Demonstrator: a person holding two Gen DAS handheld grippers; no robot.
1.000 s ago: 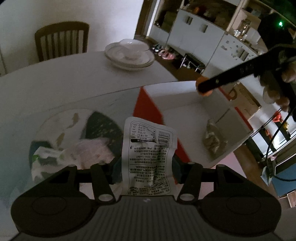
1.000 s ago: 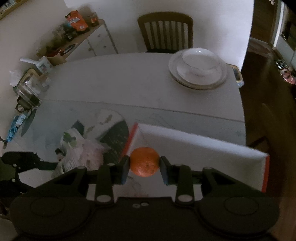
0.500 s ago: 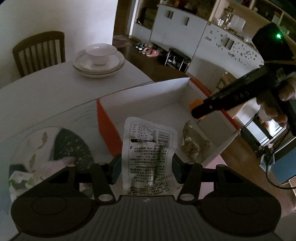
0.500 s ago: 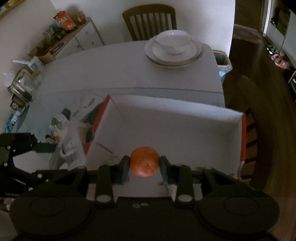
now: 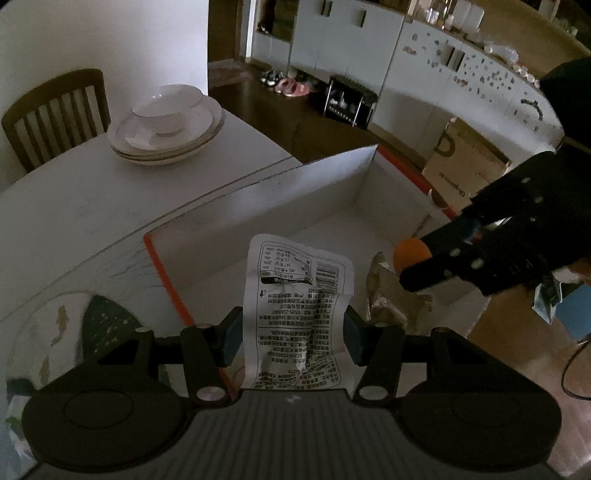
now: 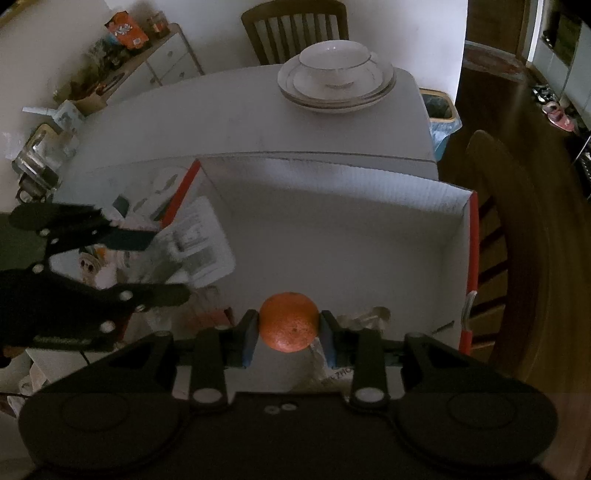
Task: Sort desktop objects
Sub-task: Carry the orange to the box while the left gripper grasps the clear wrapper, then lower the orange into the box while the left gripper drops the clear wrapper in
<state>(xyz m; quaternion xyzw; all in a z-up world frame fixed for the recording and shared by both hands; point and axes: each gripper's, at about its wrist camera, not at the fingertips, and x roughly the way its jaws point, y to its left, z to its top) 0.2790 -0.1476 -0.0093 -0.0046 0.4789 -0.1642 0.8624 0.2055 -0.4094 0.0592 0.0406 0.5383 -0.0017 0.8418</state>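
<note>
Grippers hover over an open white box (image 6: 332,236), left gripper (image 5: 291,332) clamping a printed snack packet (image 5: 295,314), right gripper (image 6: 288,332) pinching a tangerine (image 6: 289,322), apparently poised to drop both inside.

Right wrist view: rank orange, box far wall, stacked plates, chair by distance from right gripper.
1. orange, between the right gripper fingers.
2. box far wall, ahead.
3. stacked plates, beyond the box on the table.
4. chair, behind the table.
</note>
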